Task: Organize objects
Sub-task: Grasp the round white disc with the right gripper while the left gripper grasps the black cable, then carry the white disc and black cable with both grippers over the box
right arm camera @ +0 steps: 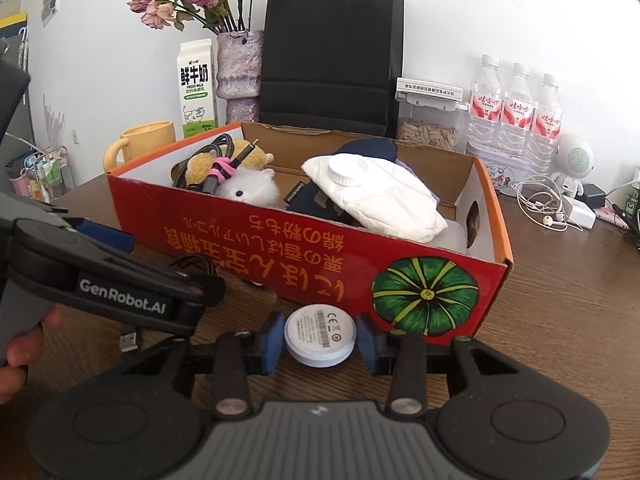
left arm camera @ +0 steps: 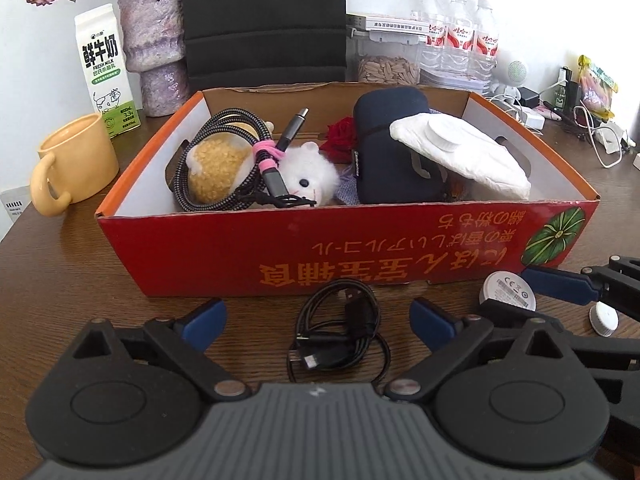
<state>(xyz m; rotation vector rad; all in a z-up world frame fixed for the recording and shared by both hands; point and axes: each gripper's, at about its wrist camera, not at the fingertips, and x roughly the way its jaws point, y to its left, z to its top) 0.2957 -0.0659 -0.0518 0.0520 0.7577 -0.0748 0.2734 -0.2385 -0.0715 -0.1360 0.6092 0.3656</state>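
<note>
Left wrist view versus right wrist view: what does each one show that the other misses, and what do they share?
Only the left wrist view shows the whole coiled black cable lying between the open left gripper fingers, and a small white cap on the table.

Only the right wrist view shows the right gripper fingers on either side of the round white puck, and white earphones.

Both show the red box holding the plush toy, plus the milk carton and yellow mug.

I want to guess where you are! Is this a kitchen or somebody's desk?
Probably a desk at home or in an office: a wooden table against a white wall, with a milk carton, a vase of dried roses and earphones lying about.
</note>
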